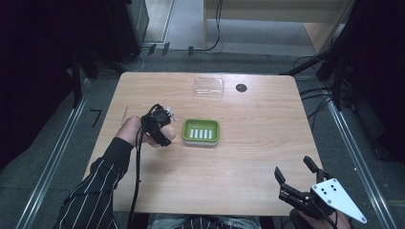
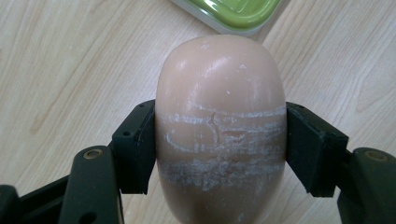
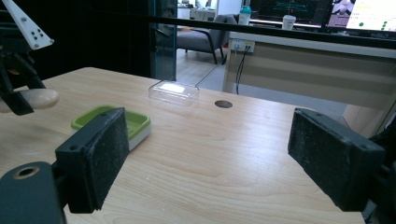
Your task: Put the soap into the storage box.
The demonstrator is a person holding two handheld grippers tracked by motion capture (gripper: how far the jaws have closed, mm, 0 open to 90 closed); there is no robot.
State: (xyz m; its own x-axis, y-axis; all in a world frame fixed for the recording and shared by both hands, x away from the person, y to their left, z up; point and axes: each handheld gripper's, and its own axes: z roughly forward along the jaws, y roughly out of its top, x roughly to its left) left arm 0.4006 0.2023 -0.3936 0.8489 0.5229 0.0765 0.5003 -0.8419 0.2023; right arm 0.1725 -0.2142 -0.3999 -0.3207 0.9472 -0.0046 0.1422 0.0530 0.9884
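- Left gripper [image 1: 165, 128]: jaws clamped on a beige soap bar [image 2: 219, 126], one pad against each long side; the bar's scuffed, whitish band sits between the pads.
- Soap bar position: held above the table [image 1: 248, 157], left of centre, just beside the left edge of the green soap dish [image 1: 201, 132].
- Right gripper [image 1: 296, 174]: jaws spread wide with nothing between them, at the table's near right corner.
- Green soap dish: at table centre, white ribbed insert inside.
- Clear plastic lid [image 1: 209, 87]: near the far edge, well apart from the dish.
- Black round grommet [image 1: 241, 88]: just right of the lid.
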